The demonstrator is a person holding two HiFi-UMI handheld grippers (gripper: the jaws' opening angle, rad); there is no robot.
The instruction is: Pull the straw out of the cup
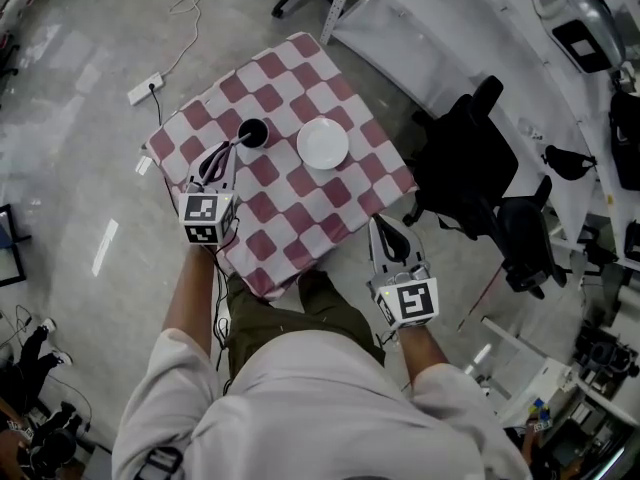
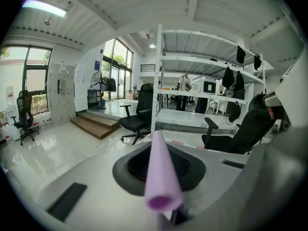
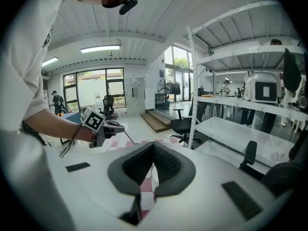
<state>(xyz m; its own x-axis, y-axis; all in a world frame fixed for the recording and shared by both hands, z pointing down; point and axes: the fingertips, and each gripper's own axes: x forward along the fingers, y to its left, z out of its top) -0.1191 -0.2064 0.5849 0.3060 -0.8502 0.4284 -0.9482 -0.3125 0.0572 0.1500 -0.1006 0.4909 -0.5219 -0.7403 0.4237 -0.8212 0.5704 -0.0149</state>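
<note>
Overhead; on left tool [image 1: 228, 151], right tool [image 1: 384, 225]

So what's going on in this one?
A person stands at a checkered table with tongs in each hand. The left tongs are shut on a lilac straw, held slanting toward the dark cup. The straw's far end is at the cup's mouth, and it's unclear whether it is out yet. The right tongs are shut and empty, held by the table's near edge. A white plate sits beside the cup.
</note>
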